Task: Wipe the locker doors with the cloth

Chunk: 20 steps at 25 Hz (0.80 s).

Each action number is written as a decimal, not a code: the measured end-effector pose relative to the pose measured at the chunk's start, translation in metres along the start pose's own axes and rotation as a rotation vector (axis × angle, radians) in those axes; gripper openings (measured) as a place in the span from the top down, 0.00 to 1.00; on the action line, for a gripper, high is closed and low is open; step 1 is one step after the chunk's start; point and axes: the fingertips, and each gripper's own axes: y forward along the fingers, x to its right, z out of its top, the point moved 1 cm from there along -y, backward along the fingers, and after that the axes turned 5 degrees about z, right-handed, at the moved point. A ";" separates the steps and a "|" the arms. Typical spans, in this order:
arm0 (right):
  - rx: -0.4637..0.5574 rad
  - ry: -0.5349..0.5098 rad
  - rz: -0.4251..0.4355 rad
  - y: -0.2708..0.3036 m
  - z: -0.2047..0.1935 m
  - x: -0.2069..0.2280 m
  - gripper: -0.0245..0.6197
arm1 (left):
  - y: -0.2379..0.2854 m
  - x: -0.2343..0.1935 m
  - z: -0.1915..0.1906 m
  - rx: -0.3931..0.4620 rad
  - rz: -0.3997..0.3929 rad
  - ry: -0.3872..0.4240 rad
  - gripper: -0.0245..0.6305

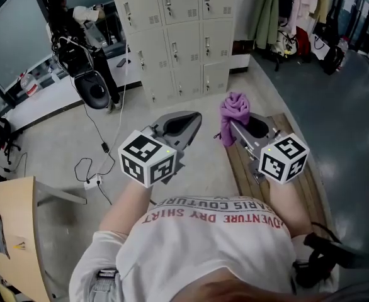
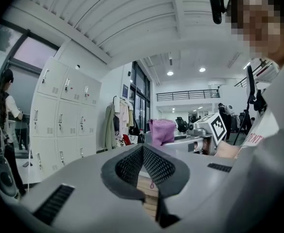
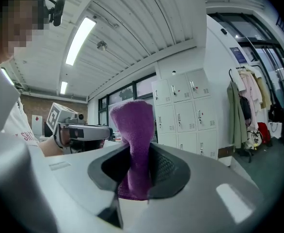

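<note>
The grey floor (image 1: 191, 106) fills most of the head view, with an open bare stretch between the lockers (image 1: 178, 36) and both tools. The pale lockers stand well ahead of the person. Their top rows are cut off by the upper edge of the head view, and the lowest doors reach the floor. Right of the lockers hangs a row of coats (image 1: 279, 11), partly cut off at the top. Left of the lockers stands another person (image 1: 77, 36) in dark clothes, seen from behind and half lost among gear. A slatted wooden board (image 1: 313, 181) lies on the floor nearer than the lockers, below the right tool, its near end hidden by the wearer's shirt. A white power strip (image 1: 94, 182) with a looping cable lies in front of the lockers to the left.

The left tool (image 1: 194, 119) points toward the lockers with its jaws pressed together and nothing between them, as the left gripper view shows. The right tool (image 1: 232, 123) is just beside it and pinches the purple cloth (image 1: 235, 109). The cloth is well apart from the locker doors. In the right gripper view its upper part stands up above the jaws and its lower end is buried between them.
</note>
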 end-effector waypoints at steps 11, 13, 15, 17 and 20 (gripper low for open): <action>0.006 0.027 0.022 0.016 0.009 0.024 0.84 | 0.025 -0.010 0.011 -0.014 -0.071 -0.021 0.96; 0.012 0.023 0.052 0.025 0.011 0.027 0.84 | 0.031 -0.021 0.011 -0.007 -0.068 -0.012 0.96; 0.018 0.017 0.087 0.037 0.010 0.031 0.84 | 0.039 -0.033 0.008 -0.008 -0.077 -0.006 0.96; 0.023 0.023 0.102 0.053 0.008 0.040 0.84 | 0.048 -0.049 0.004 -0.008 -0.083 -0.015 0.96; 0.044 0.044 0.067 0.082 0.007 0.069 0.84 | 0.068 -0.082 -0.002 -0.002 -0.066 0.004 0.96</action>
